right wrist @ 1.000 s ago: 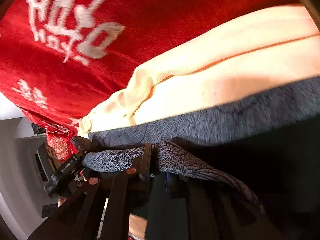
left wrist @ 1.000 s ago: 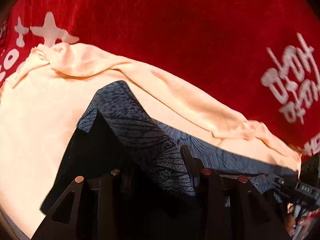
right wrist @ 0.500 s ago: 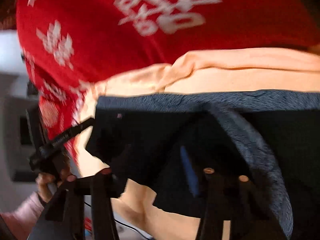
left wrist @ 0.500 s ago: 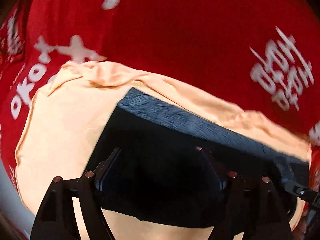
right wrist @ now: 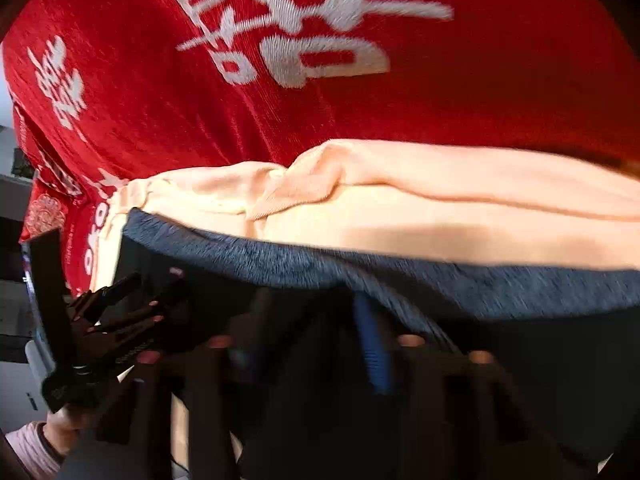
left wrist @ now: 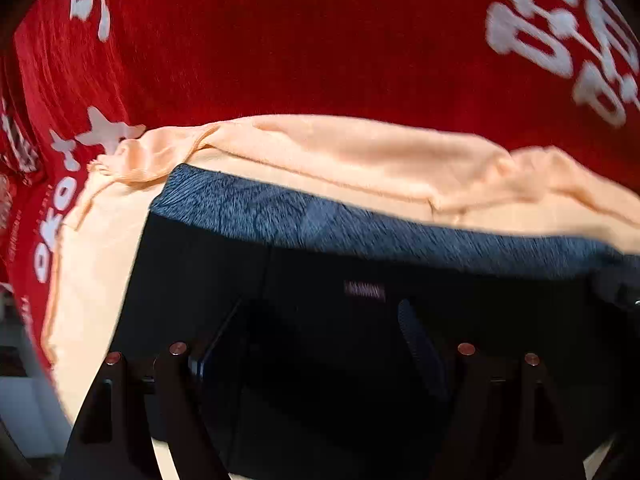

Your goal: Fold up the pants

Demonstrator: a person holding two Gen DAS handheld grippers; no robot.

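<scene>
Pants (left wrist: 360, 320), dark with grey-blue heathered band along far edge, lie flat on peach cloth (left wrist: 360, 152) over red cloth with white lettering (left wrist: 280, 40). Left gripper (left wrist: 324, 344) at 6 o'clock of its view, fingers spread wide over dark fabric, nothing pinched. Right gripper (right wrist: 312, 332) blurred, fingers apart above pants. Peach cloth ridge runs from 9 to 3 o'clock beyond band.

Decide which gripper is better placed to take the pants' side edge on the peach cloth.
Left, probably. The left gripper hangs open just beside that edge of the pants, peach cloth showing next to it. The right gripper is farther along the grey band.
</scene>
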